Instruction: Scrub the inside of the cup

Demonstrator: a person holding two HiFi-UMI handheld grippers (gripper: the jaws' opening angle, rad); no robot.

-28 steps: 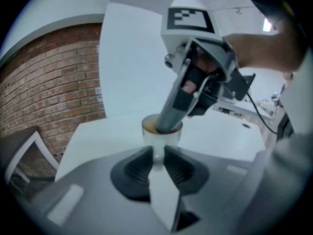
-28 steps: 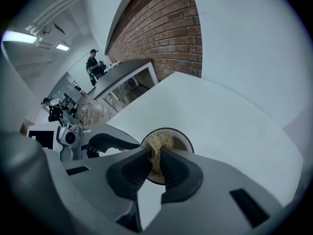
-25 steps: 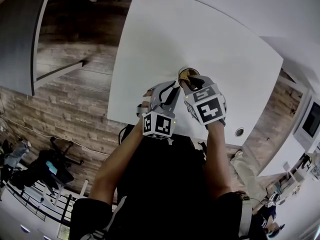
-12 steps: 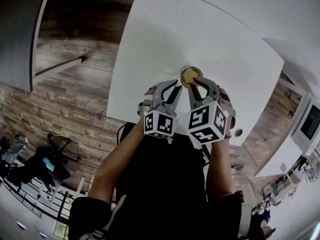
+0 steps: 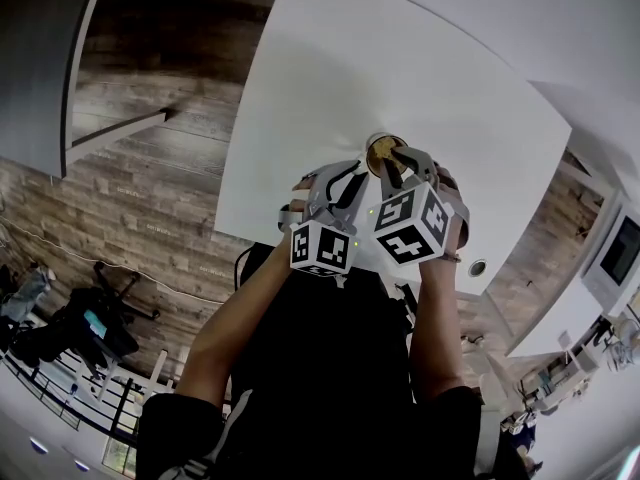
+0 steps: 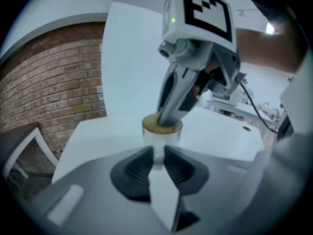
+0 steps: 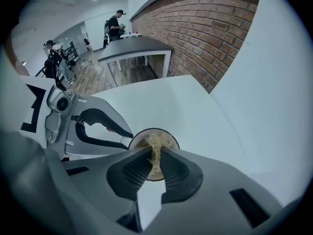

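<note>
A small pale cup (image 5: 383, 151) stands on the white table (image 5: 330, 68) near its front edge. My left gripper (image 6: 156, 155) is shut on the cup (image 6: 155, 137) low on its wall, coming from the left in the head view (image 5: 358, 173). My right gripper (image 7: 155, 155) is shut on a straw-coloured fibrous scrubber (image 7: 156, 140) and points down into the cup's mouth (image 7: 173, 140). In the left gripper view the right gripper's fingers (image 6: 171, 104) reach into the cup from above, with the scrubber (image 6: 152, 126) filling the rim. The cup's inside bottom is hidden.
The table's front edge runs just under my hands, with a small round hole (image 5: 478, 265) in it at the right. Wooden floor (image 5: 150, 168) and a grey table (image 5: 40, 58) lie to the left. A brick wall (image 7: 205, 28) and distant people (image 7: 115, 21) stand beyond.
The right gripper has rocked over the cup, its marker cube swinging toward me and then partly back, with the scrubber staying in the cup. The left gripper and cup have held still.
</note>
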